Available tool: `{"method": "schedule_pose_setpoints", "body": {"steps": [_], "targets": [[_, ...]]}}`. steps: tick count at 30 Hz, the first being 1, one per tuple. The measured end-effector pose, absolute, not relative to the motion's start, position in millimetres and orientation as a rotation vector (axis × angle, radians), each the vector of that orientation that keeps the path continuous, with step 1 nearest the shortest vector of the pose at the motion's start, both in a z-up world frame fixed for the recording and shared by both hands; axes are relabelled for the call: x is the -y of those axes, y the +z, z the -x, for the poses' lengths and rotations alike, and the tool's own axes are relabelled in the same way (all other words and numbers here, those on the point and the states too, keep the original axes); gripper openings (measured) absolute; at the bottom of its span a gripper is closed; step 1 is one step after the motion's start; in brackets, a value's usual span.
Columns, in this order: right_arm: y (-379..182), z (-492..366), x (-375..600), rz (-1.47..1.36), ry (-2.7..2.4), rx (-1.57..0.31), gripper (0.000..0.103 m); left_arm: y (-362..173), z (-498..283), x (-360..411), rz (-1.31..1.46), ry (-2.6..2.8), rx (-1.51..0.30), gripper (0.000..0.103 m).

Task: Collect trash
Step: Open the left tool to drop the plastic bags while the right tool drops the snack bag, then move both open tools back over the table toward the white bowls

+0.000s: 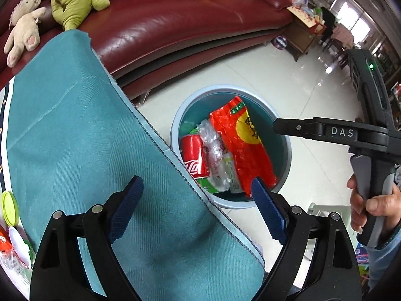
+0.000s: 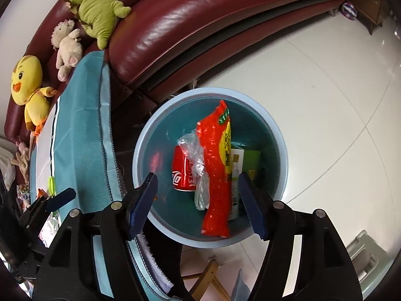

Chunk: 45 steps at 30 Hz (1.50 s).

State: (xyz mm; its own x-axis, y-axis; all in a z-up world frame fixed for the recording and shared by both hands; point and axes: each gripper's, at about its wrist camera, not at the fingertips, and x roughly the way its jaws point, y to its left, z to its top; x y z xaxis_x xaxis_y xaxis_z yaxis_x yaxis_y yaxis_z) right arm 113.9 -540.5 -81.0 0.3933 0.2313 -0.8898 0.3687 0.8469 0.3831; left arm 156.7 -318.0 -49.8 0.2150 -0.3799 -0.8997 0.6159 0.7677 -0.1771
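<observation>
The left gripper has its blue-padded jaws spread wide, with nothing between them; it hangs above the edge of the teal cloth, one finger over the fabric and the other over the bin's near rim. The right gripper is spread just as wide and also empty, looking straight down into the bin. Seen from the left wrist camera, the right gripper's side carries the raised letters "DAS" (white on black), and a bare hand grips its handle.

The bin is round, pale blue at the rim and darker teal inside, and stands on the white tiled floor just beside the cloth-covered table. Inside it lies the trash: a red wrapper with a yellow patch and a green strip of print too small to read, leaning upright across the middle; a red Coca-Cola can with part of the white script showing; crumpled clear plastic between can and wrapper; and a green-and-white carton behind the wrapper, its lettering unreadable.

On the table's far left lies a lime-green lid. Behind the table runs a dark red leather sofa with a green plush, a beige plush and a yellow duck.
</observation>
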Motion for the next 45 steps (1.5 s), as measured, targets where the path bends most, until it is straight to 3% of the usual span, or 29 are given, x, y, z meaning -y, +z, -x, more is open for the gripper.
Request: {"method": "schedule_pose_setpoints", "body": {"steps": [11,24,45], "targets": [[-67,-101,536,-0.581,-0.127,-1.208,0.077,-38,-147,302,-0.210,-0.694,-1.154,0.088],[-39,-81,474,-0.510,-0.059,-1.219,0.079,-13,-120,243,-0.165,-0.654,-1.106,0.089],[-28,-44,309,-0.345,0.144,-1.293,0.079,-18,-53,79,-0.075,-0.470,-1.111,0.089]]}}
